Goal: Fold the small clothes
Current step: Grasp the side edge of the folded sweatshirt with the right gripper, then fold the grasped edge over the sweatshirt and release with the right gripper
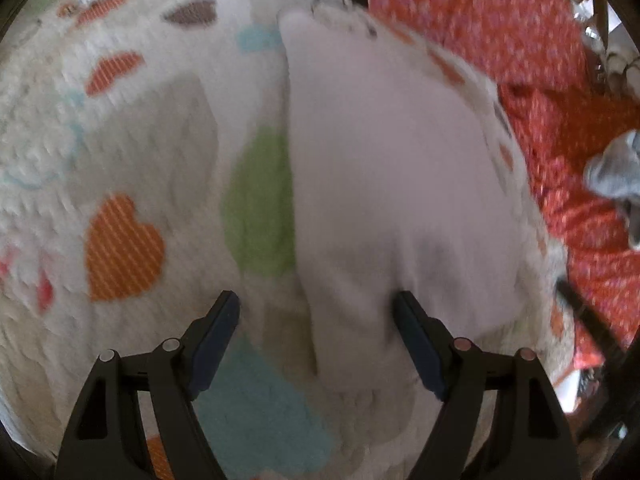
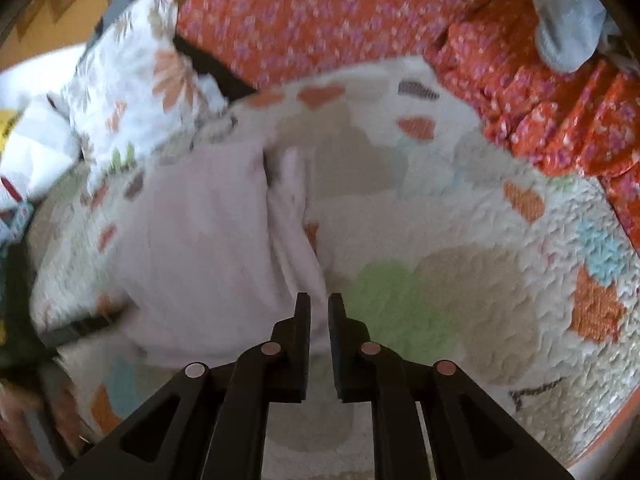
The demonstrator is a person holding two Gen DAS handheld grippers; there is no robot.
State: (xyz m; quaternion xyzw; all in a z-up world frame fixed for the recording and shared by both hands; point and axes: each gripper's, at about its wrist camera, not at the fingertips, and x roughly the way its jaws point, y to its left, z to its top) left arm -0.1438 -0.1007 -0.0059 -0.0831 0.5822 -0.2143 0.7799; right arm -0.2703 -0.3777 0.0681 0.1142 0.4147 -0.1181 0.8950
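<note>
A pale lilac garment [image 1: 392,160] lies flat on a white quilt with coloured hearts [image 1: 120,140], with a long straight edge on its left. My left gripper [image 1: 318,300] hangs open and wide over the garment's near end, one finger above the quilt and the other above the cloth, nothing gripped. In the right wrist view the same garment [image 2: 200,240] lies left of centre with a rumpled fold along its right side. My right gripper [image 2: 319,302] stands at the garment's near right corner with its jaws a narrow gap apart, the cloth edge just at the tips and not pinched.
A red flowered fabric [image 1: 500,20] [image 2: 320,12] borders the quilt [image 2: 460,220] on the far side. A grey-blue bundle of cloth [image 1: 616,172] [image 2: 568,28] rests on it. A white pillow with a flower print [image 2: 132,80] lies at the far left.
</note>
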